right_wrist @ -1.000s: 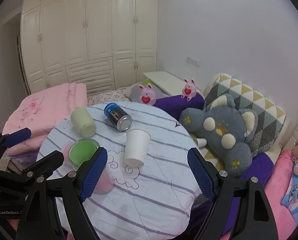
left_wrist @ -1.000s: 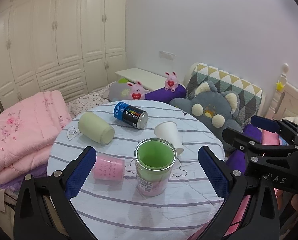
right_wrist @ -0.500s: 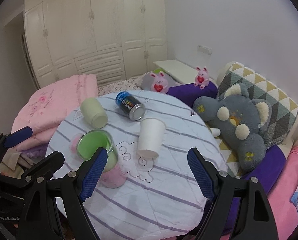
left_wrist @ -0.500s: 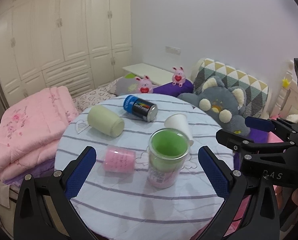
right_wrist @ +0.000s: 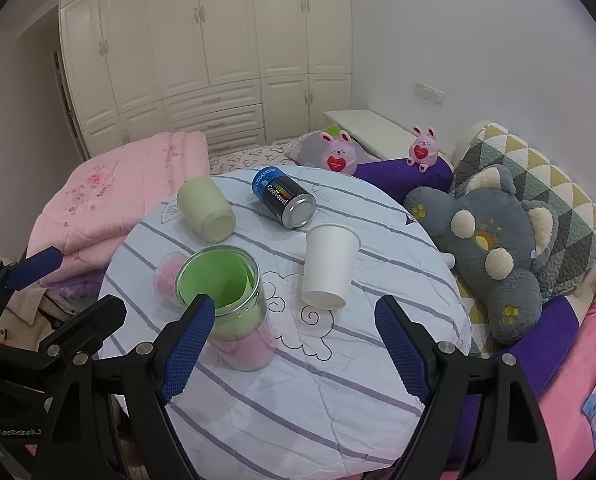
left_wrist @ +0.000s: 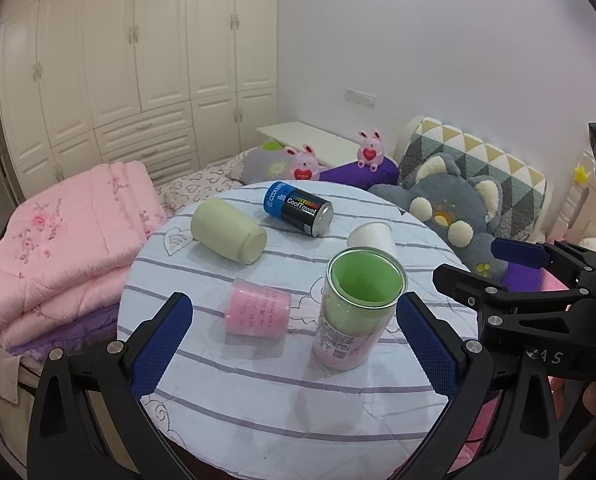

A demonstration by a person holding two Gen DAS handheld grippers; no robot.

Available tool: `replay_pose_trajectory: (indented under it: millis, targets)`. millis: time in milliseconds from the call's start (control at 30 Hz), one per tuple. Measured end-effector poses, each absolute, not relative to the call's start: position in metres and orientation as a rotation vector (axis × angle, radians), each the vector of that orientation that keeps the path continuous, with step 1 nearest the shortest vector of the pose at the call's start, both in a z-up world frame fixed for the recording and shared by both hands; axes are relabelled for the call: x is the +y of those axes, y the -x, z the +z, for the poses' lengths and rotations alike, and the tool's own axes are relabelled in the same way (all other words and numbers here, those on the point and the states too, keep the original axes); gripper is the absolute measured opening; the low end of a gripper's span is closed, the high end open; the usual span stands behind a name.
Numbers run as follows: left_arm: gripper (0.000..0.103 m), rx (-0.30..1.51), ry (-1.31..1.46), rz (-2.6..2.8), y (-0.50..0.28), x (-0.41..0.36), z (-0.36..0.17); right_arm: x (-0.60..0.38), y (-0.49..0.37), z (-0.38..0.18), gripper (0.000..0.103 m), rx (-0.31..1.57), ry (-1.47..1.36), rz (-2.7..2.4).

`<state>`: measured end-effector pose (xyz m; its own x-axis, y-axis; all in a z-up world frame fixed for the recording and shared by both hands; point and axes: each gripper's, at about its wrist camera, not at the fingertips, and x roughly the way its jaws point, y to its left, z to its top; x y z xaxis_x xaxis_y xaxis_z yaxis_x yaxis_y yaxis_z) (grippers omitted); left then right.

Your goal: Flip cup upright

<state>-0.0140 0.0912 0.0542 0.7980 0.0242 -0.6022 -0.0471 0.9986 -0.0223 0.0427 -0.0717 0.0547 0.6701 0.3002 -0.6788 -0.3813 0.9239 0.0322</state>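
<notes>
A round table with a striped cloth holds several cups. A glass jar with a green lining stands upright. A white paper cup stands mouth down. A pale green cup, a pink cup and a blue-black can lie on their sides. My left gripper is open and empty, back from the jar. My right gripper is open and empty, above the table's near part, short of the white cup.
A folded pink quilt lies left of the table. A grey plush pillow and patterned cushion lie to the right. Pink bunny toys sit behind. White wardrobes line the back wall.
Both grippers have pulled back and risen a little, so the table sits farther off in view. Both stay open. The cups have not moved.
</notes>
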Motion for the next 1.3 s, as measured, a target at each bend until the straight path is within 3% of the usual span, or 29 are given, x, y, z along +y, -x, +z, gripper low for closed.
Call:
replay_pose_trajectory:
  millis: [1300]
  targets:
    - [0.103,0.647,0.022,0.063,0.001,0.085,0.041,-0.075,-0.054,0.043,0.084,0.783,0.135,0.331]
